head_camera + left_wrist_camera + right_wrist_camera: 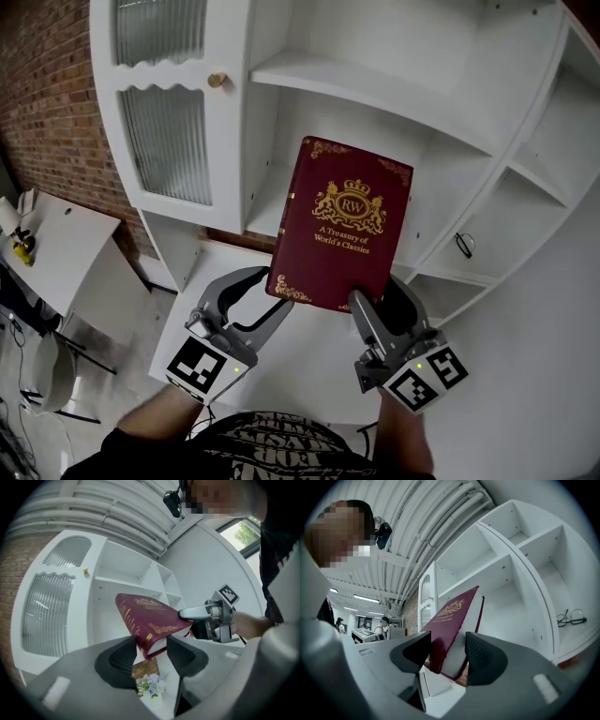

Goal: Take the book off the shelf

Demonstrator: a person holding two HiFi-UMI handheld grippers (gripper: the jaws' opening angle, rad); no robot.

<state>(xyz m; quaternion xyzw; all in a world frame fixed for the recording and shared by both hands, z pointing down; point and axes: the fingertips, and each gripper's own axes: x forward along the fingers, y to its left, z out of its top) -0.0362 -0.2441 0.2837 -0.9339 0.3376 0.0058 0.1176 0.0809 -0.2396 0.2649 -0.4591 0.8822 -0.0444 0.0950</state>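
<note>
A dark red hardcover book (342, 225) with gold print hangs in the air in front of the white shelf unit (375, 80), clear of its boards. My left gripper (277, 291) has the book's lower left corner between its jaws, and both pads touch the book (150, 616). My right gripper (366, 305) is shut on the lower right corner, one finger (361, 314) lying on the cover. In the right gripper view the book (447, 620) fills the gap between the pads. From the left gripper view the right gripper (197, 616) clamps the book's far edge.
A cabinet door with ribbed glass and a brass knob (217, 80) stands left of the open shelves. A pair of glasses (464, 246) lies on a right-hand shelf. A brick wall (47, 94) and a white table (66, 244) are at the left. Small flowers (150, 685) sit below.
</note>
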